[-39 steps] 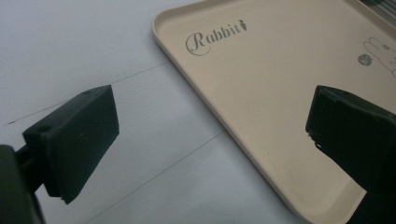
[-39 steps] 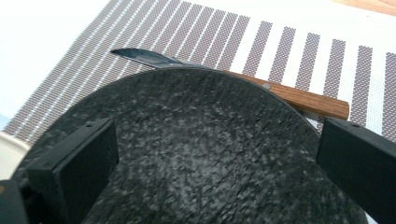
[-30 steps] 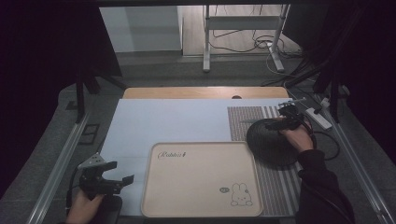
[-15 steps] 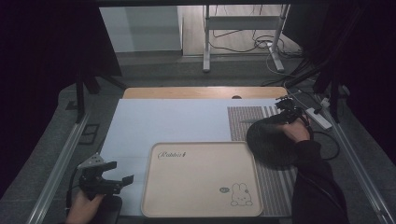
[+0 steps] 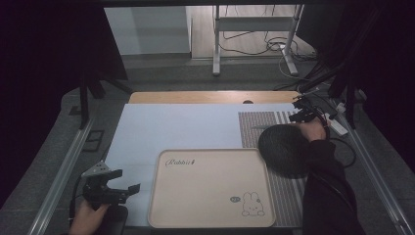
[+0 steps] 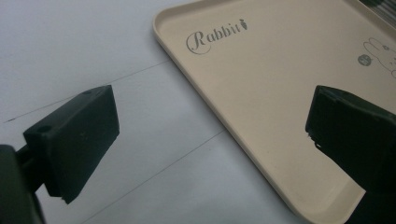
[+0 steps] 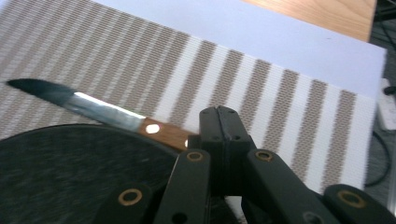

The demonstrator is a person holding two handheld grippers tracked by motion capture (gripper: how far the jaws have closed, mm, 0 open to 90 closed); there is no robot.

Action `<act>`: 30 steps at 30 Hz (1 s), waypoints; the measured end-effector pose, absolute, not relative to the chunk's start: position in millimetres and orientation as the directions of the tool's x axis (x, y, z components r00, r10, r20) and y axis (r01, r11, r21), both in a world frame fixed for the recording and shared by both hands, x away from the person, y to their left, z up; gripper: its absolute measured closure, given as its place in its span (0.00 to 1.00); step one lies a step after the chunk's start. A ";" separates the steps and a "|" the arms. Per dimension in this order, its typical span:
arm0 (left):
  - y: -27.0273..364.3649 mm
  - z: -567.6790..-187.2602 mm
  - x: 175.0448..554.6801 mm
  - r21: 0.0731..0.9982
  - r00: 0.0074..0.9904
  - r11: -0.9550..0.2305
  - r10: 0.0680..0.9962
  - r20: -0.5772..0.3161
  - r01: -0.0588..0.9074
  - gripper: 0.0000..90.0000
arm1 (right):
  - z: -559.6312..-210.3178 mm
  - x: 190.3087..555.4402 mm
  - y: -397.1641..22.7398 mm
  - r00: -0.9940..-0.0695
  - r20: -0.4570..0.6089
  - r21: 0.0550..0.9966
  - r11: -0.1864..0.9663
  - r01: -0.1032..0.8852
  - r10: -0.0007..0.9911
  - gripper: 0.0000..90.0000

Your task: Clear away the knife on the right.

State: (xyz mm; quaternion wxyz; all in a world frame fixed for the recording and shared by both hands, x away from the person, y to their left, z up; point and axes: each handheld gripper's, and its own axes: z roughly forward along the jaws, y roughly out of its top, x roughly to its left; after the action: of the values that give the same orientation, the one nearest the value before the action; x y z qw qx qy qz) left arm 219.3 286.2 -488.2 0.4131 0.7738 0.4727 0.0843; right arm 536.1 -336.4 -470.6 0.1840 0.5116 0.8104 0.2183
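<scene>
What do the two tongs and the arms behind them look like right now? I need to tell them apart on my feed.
Both are black. The left tongs have blocky flat-faced pads and a grey three-cornered plate on top. The right tongs have black linkage bars with brass-coloured rivets. The right arm wears a dark long sleeve; a black cable trails beside it.

Hand-held gripper [image 6: 210,140] jaws wide apart; beige tray [image 6: 280,93] corner between them
</scene>
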 end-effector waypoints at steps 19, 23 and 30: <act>286.0 -488.1 219.0 0.720 0.543 -0.217 0.800 -0.256 0.659 0.03 | -492.3 549.8 -371.4 -0.347 -0.071 0.455 0.340 0.823 0.935 0.99; 285.9 -488.0 219.1 0.720 0.543 -0.217 0.800 -0.256 0.660 0.03 | -491.1 544.5 -376.5 -0.357 -0.043 0.436 0.338 0.834 0.933 0.99; 285.5 -488.0 219.1 0.720 0.544 -0.221 0.800 -0.252 0.658 0.03 | -489.1 540.6 -378.5 -0.358 0.004 0.389 0.328 0.861 0.934 0.99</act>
State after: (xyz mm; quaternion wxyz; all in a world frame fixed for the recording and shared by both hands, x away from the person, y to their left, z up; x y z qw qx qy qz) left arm 219.1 285.5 -488.0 0.4111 0.7766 0.4695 0.0862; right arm 540.6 -378.5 -489.1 0.1110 0.5555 0.8074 0.1648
